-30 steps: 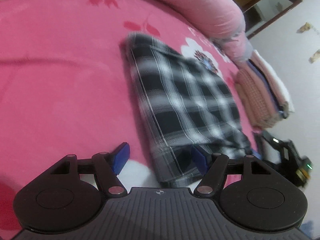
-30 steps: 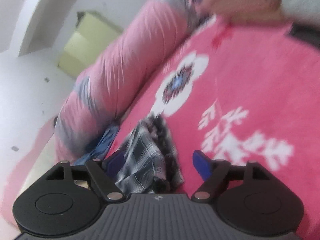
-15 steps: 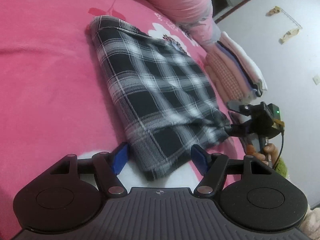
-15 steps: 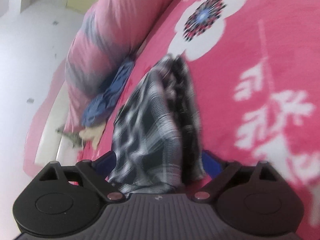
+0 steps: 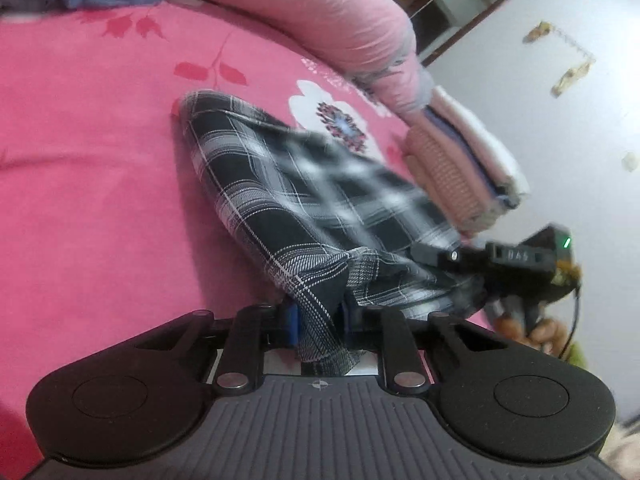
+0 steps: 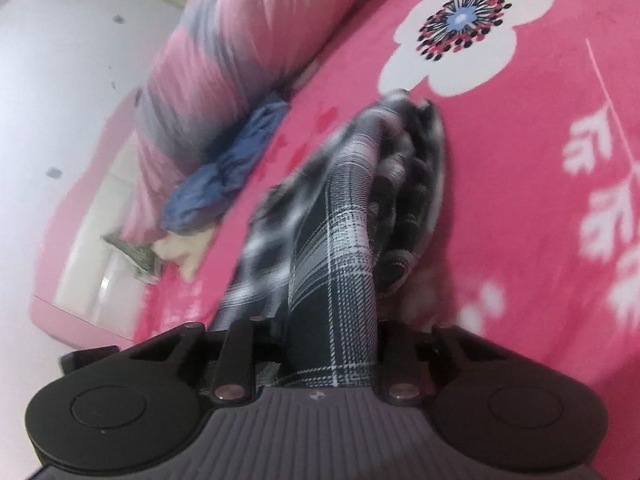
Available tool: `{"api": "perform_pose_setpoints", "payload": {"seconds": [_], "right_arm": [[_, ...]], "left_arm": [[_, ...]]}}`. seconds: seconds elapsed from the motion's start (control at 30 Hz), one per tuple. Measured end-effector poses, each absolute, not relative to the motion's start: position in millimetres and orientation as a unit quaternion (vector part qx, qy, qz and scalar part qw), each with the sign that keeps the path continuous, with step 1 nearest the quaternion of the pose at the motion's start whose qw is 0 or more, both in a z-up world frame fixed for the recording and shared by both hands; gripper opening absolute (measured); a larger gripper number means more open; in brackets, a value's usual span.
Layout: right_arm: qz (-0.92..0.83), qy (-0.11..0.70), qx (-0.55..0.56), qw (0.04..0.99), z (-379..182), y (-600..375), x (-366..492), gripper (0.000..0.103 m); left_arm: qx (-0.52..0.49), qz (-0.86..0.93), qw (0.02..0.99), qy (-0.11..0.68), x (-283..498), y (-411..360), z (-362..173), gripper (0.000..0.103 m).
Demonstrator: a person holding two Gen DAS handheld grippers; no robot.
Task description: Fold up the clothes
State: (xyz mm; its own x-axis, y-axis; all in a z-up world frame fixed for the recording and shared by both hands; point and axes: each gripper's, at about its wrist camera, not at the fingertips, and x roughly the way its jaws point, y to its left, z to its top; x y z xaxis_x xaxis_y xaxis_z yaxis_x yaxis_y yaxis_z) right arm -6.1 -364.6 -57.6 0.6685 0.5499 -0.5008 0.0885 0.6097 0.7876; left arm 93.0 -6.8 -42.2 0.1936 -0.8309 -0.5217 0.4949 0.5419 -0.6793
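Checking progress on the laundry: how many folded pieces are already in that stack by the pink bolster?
3 that I can tell apart in the folded stack: a pink knitted piece nearest, a thin blue layer in the middle, a white piece farthest. More may be hidden between or behind them.

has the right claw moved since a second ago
Yes. In the left wrist view the right claw has come in from the right edge, past the folded stack, and its jaws have just closed on the plaid garment.

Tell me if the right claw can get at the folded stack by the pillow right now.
Probably not: the right claw is clamped on the plaid garment, as is the left claw. The folded stack lies beyond the cloth; release first.
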Motion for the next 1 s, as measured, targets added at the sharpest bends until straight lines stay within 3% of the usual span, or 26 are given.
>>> {"api": "perform_pose_setpoints", "payload": {"seconds": [0.2,0.27,0.3,0.33,0.47,0.63,0.8,0.93,1.0], "right_arm": [[0.156,0.379,0.444,0.797,-60.1,-324.0,-70.5,0.027],[0.121,0.395,0.403,0.817,-62.1,-311.9,-83.2,0.034],[0.099,0.403,0.375,0.829,-63.0,-306.2,-88.4,0.049],[0.076,0.411,0.347,0.839,-63.9,-300.4,-93.5,0.055],[0.027,0.384,0.333,0.861,-43.8,-311.1,-112.1,0.062],[-0.049,0.329,0.243,0.911,7.8,-319.8,-124.7,0.062],[0.000,0.301,0.107,0.948,39.8,-264.1,-77.4,0.061],[0.093,0.306,-0.006,0.947,40.0,-192.4,-23.4,0.054],[0.131,0.325,-0.044,0.935,32.1,-161.8,4.1,0.047]], "left_arm": [[-0.181,-0.458,0.724,0.483,60.4,39.7,-44.5,0.018],[-0.148,-0.441,0.731,0.499,52.4,43.4,-56.6,0.024],[-0.131,-0.433,0.735,0.506,48.6,45.2,-62.6,0.027],[-0.123,-0.429,0.736,0.509,47.6,46.4,-67.1,0.027],[-0.127,-0.431,0.748,0.489,48.1,61.8,-57.1,0.036],[-0.104,-0.404,0.798,0.435,47.9,79.1,-31.7,0.040],[-0.072,-0.427,0.825,0.363,38.1,45.8,-13.0,0.040],[-0.018,-0.454,0.826,0.334,23.3,0.8,-22.9,0.040],[0.001,-0.446,0.826,0.345,23.6,-12.9,-40.1,0.040]]}}
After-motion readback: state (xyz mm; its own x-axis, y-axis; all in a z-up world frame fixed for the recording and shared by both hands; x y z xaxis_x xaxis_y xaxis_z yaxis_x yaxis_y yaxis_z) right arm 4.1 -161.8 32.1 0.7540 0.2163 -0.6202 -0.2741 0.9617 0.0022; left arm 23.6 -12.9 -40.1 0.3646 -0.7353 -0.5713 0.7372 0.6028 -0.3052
